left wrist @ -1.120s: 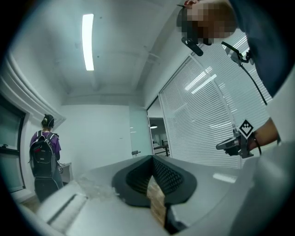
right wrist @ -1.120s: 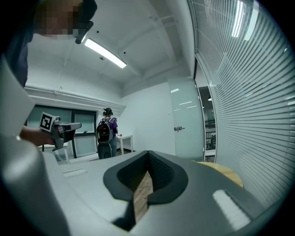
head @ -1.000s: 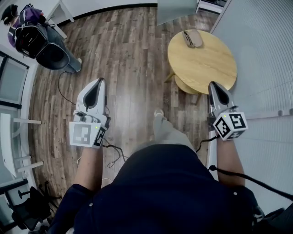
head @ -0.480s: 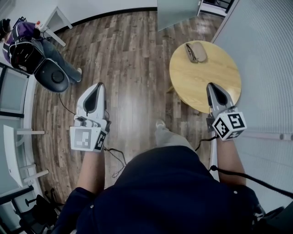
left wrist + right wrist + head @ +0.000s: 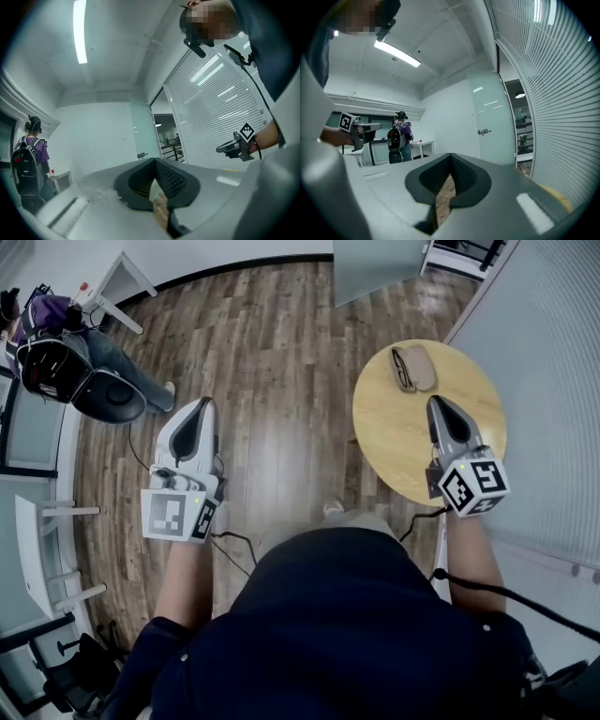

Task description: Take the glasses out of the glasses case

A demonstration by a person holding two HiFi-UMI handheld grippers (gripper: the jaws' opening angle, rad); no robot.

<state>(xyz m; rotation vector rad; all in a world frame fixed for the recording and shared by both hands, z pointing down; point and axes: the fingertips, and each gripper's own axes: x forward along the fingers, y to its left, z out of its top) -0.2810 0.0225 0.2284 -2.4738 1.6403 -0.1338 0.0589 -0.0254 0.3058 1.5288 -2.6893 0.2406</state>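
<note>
Both grippers are empty, jaws closed tip to tip with nothing between them. The left gripper (image 5: 199, 413) hangs over the wood floor (image 5: 272, 362), well apart from the job. The right gripper (image 5: 441, 409) is over the near half of the round wooden table (image 5: 403, 460), pointing at the glasses case (image 5: 424, 368) but short of it. The case sits near the table's far edge: a beige oval shell with a dark-rimmed shape (image 5: 401, 369) touching its left side. That shape could be an open half or the glasses themselves; it is too small to tell. Likely handling: the case is light, stiff and smooth-skinned, so it will probably skate on the tabletop if nudged. Best to pin it across its short width with one gripper. The glasses are likely thin and fragile; grab them at the bridge or a temple hinge, never on a lens, with a light squeeze.
</note>
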